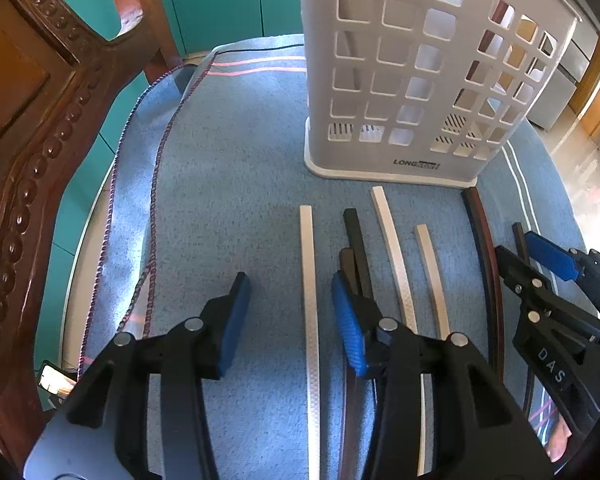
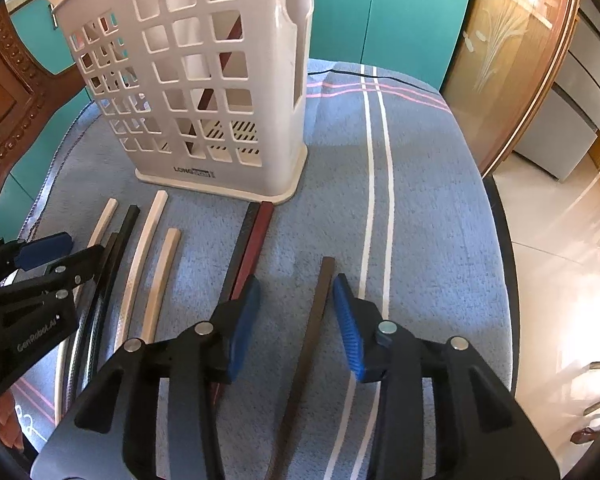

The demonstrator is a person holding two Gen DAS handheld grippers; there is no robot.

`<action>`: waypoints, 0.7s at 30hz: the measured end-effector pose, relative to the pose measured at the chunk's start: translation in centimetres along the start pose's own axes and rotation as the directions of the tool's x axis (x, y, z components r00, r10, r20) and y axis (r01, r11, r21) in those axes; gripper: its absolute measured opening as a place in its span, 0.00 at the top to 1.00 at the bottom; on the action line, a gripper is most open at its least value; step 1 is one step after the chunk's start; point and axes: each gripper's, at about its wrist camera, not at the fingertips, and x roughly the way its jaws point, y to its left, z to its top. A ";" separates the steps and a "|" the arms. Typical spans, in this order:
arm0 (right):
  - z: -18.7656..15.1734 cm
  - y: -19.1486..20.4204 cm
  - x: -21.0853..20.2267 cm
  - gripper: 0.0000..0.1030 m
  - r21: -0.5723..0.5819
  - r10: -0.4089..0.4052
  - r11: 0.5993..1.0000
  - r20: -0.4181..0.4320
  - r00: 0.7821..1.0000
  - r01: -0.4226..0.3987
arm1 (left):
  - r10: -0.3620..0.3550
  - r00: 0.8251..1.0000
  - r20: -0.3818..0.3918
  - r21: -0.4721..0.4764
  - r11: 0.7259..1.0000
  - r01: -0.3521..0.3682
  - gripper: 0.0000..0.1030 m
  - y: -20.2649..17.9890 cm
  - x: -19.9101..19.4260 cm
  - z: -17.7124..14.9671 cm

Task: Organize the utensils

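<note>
Both grippers part-open over chopsticks on bench cloth.
Left gripper (image 1: 290,320) fingers straddle a white chopstick (image 1: 310,320), untouched; right gripper (image 2: 296,320) straddles a brown chopstick (image 2: 314,320), w/ basket (image 2: 204,80) upper left.

3 white sticks (image 2: 154,220), 6 dark sticks (image 2: 318,304), 1 holder (image 2: 286,128), 1 cloth (image 2: 428,208).

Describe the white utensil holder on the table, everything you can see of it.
The utensil holder is a tall basket of white plastic, as it looks, standing upright on the blue cloth. Its walls are a grid of square holes, one side has a spoon-shaped cutout, the floor is slotted, and a flared base bears a dark logo. One reddish-brown stick leans inside. No gripper touches it.
</note>
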 end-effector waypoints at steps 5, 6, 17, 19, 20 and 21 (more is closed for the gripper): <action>-0.2 0.3 -0.1 0.61 0.000 -0.003 1.000 0.003 1.000 0.003 | 0.006 1.000 0.001 -0.001 1.000 -0.006 0.51 0.4 -0.1 -0.6; -0.1 0.2 -0.1 0.60 -0.001 -0.002 1.000 0.002 1.000 0.002 | 0.008 1.000 0.002 0.000 1.000 -0.008 0.51 0.4 -0.1 -0.6; -0.3 -0.9 -0.5 0.59 0.029 0.022 0.999 -0.009 1.000 -0.021 | 0.013 1.000 0.003 0.001 1.000 -0.013 0.49 0.3 -0.2 -0.8; -0.2 -1.4 -0.5 0.59 0.034 0.029 0.999 -0.012 1.000 -0.029 | 0.013 1.000 0.004 0.002 1.000 -0.013 0.49 0.3 -0.2 -0.8; -0.2 -1.4 -0.5 0.59 0.032 0.029 0.999 -0.012 1.000 -0.029 | 0.014 1.000 0.004 0.002 1.000 -0.014 0.49 0.3 -0.2 -0.8; -0.2 -1.3 -0.5 0.59 0.025 0.024 0.999 -0.011 1.000 -0.024 | 0.014 1.000 0.004 0.002 1.000 -0.014 0.49 0.3 -0.2 -0.7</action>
